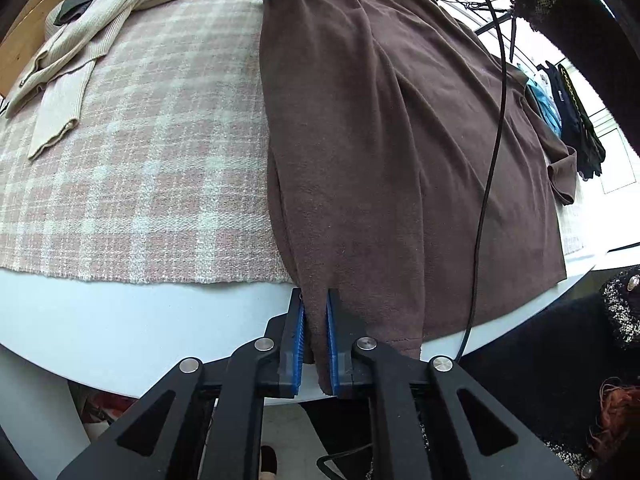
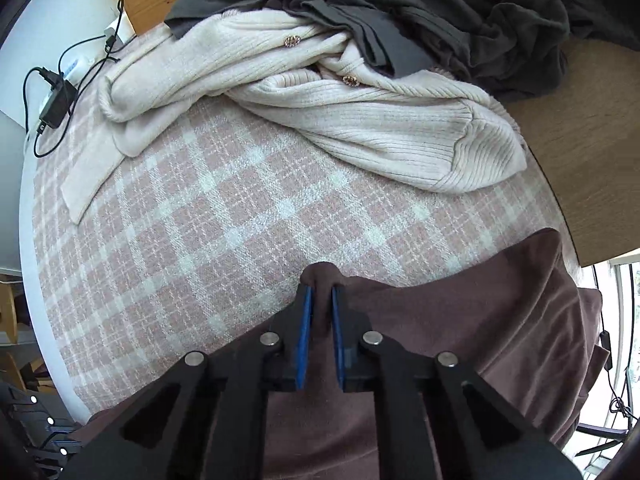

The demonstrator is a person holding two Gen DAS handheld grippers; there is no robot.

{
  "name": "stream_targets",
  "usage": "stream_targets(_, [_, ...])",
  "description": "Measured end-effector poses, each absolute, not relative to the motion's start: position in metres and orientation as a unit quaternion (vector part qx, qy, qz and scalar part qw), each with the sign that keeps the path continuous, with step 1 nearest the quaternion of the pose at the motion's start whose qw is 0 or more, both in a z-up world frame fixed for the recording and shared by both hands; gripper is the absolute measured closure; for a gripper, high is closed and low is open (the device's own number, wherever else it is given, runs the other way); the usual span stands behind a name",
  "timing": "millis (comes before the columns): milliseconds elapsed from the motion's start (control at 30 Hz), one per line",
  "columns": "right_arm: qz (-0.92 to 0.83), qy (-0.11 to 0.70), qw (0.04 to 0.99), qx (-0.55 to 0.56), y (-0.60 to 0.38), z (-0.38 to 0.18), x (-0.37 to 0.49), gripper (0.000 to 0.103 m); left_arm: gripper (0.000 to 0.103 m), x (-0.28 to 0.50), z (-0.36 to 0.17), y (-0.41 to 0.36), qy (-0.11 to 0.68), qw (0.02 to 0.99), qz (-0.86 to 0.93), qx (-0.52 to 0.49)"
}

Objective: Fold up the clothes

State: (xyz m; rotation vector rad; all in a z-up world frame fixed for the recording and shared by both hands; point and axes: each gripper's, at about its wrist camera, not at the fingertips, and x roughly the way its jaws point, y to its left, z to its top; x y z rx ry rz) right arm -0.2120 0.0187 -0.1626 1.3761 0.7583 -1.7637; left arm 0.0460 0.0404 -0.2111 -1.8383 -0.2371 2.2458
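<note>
Two tongs grip one brown garment [image 1: 392, 128] spread over a pink plaid cloth [image 1: 152, 168] on a white surface [image 1: 140, 320]. In the left wrist view, the left tongs [image 1: 316, 312] are clenched on the garment's hem at lower centre, where the fabric hangs past the surface's curved near edge; the garment runs from there up the middle and right of the frame. A black cable [image 1: 494, 152] crosses over it from upper right to lower right. The plaid cloth's near edge stops short of the surface's rim, leaving a bare white band across the lower left. Left of the garment, a wide stretch of plaid lies open as far as the cream cardigan [image 1: 80, 52] at upper left.

In the right wrist view, the right tongs [image 2: 319, 300] pinch a raised fold of the garment [image 2: 460, 320] at centre, the brown fabric filling the lower right. Open plaid [image 2: 224, 216] reaches from the tongs up to the one cream cardigan [image 2: 360, 112], which is tangled with dark grey clothing [image 2: 460, 8] along the top; how many dark pieces lie there cannot be told. One black adapter [image 2: 54, 104] with its wires sits at the left edge. A wooden panel [image 2: 580, 152] borders the plaid on the right.
</note>
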Motion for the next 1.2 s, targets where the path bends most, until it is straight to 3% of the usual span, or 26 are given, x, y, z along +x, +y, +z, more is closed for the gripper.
stream_targets(233, [-0.753,0.178,0.386,0.502,0.116,-0.104,-0.207,0.095,0.094,0.053,-0.152,0.095,-0.015,0.162,0.791,-0.589])
stream_targets(367, [-0.771,0.143,0.353,0.51,0.181,-0.108,-0.207,0.095,0.093,0.063,-0.15,0.12,0.006,0.205,0.783,-0.587])
stream_targets(400, [-0.771,0.144,0.336,0.521,0.196,-0.119,-0.21,0.094,0.091,0.062,-0.152,0.122,0.0,0.219,0.776,-0.591])
stream_targets(433, [-0.769,0.15,0.316,0.535,0.209,-0.131,-0.213,0.092,0.083,0.062,-0.157,0.13,-0.006,0.232,0.768,-0.597])
stream_targets(500, [-0.757,0.173,0.274,0.568,0.228,-0.158,-0.218,0.079,0.078,0.067,-0.163,0.144,-0.007,0.251,0.753,-0.608])
stream_targets(667, [-0.767,0.146,0.261,0.568,0.262,-0.157,-0.222,0.076,0.064,0.091,-0.161,0.122,-0.023,0.241,0.759,-0.604])
stream_targets(767, [-0.772,0.136,0.261,0.563,0.269,-0.152,-0.225,0.063,0.064,0.088,-0.182,0.104,-0.038,0.195,0.766,-0.611])
stream_targets(1200, [-0.758,0.166,0.289,0.56,0.226,-0.154,-0.235,0.063,0.068,0.067,-0.221,0.123,-0.014,0.221,0.756,-0.616])
